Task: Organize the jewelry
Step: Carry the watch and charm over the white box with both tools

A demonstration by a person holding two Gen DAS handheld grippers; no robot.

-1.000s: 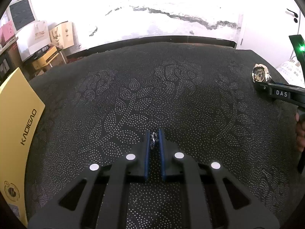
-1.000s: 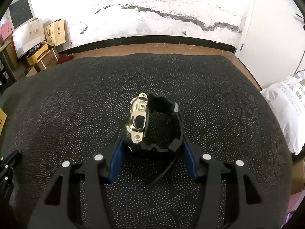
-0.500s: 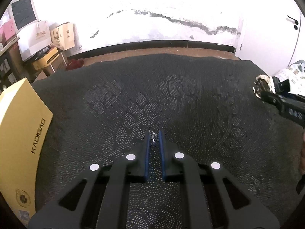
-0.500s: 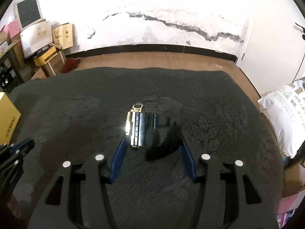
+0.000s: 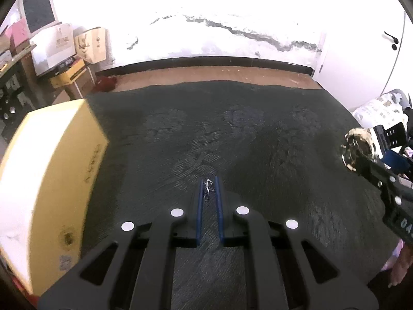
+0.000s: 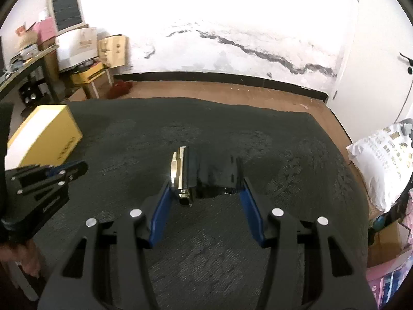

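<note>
Gold-cased, black-strapped watch (image 6: 204,173) sits clamped in the right tool (image 6: 205,193); left tool (image 5: 208,188) pinches a wiry trinket (image 5: 207,186).

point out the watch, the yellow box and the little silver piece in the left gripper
watch (image 6: 180,173): right wrist view, gold case edge
yellow box (image 5: 51,180): left wrist view, side face
silver piece (image 5: 208,187): left wrist view, middle, between the fingertips

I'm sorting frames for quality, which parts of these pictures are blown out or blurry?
Left wrist view: wall overexposed, yellow box smeared by motion blur, its top washed out. Right wrist view: wall blown out too, watch fairly sharp, cloth slightly smeared.
</note>
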